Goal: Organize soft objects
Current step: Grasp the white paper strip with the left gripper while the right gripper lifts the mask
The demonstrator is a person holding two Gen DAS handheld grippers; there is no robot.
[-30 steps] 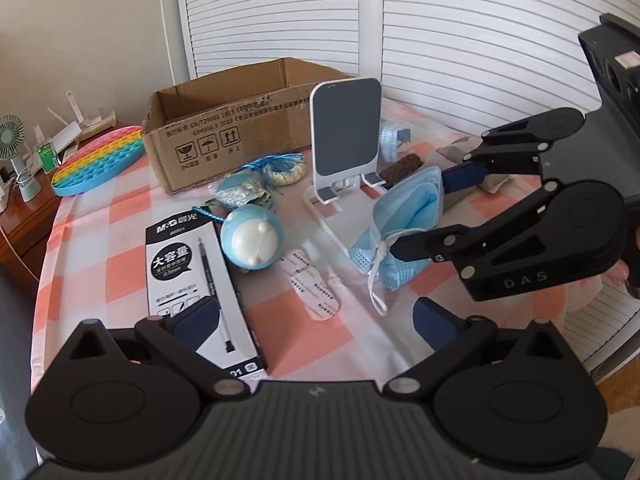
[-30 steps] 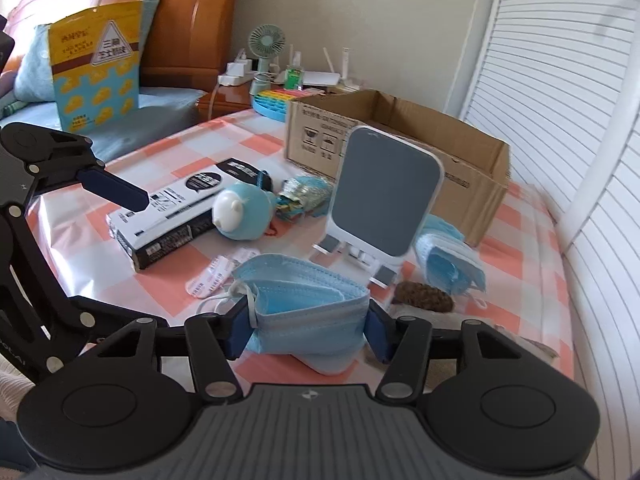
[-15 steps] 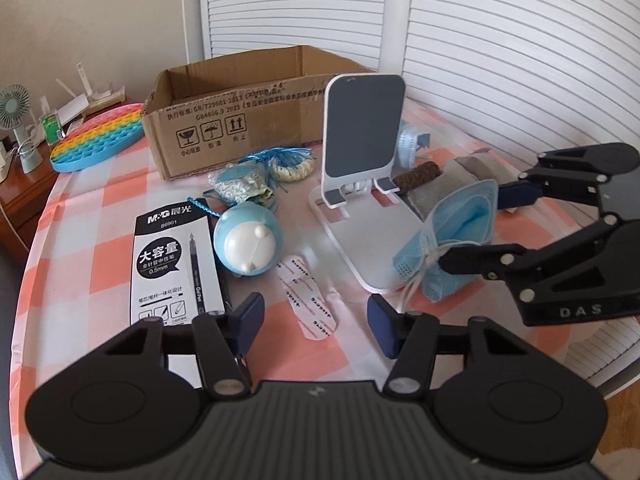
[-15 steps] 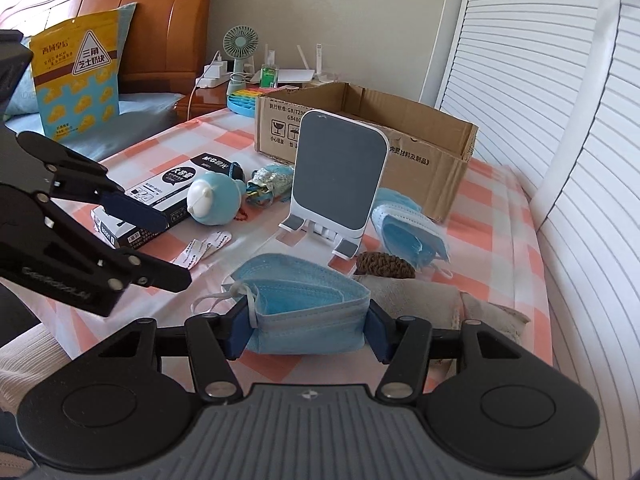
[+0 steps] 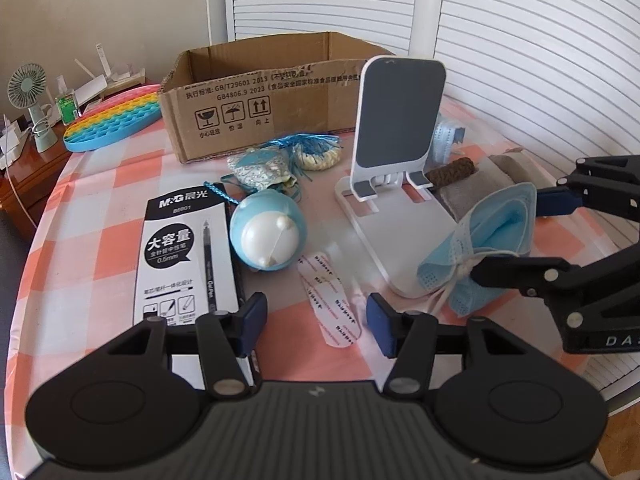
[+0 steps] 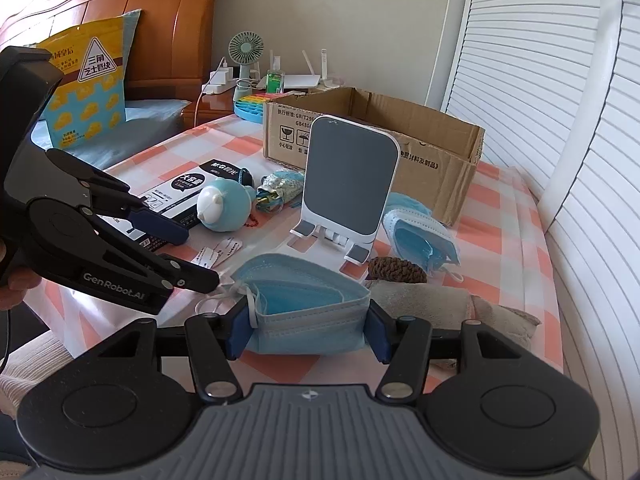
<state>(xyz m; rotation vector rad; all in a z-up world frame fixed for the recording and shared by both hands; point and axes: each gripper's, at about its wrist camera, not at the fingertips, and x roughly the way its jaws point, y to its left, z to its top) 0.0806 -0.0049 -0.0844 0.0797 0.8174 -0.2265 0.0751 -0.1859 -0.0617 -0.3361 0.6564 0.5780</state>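
Right wrist view: my right gripper [image 6: 306, 330] grasps the blue face mask [image 6: 308, 302] above the table [image 6: 504, 220]. Ahead, the phone stand [image 6: 348, 192] blocks the cardboard box [image 6: 436, 160]. My left gripper [image 5: 316, 322], jaws just narrowed, holds nothing over label strips [image 5: 332, 296].

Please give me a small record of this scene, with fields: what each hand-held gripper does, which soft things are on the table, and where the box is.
right hand-held gripper: shut on the blue face mask, lifted over the table
left hand-held gripper: jaws have just been closing, now partly open, nothing between them
cardboard box: open, at the far side of the checked tablecloth
soft things on the table: second face mask, grey cloth, blue plush toy
hard things: phone stand, pen box
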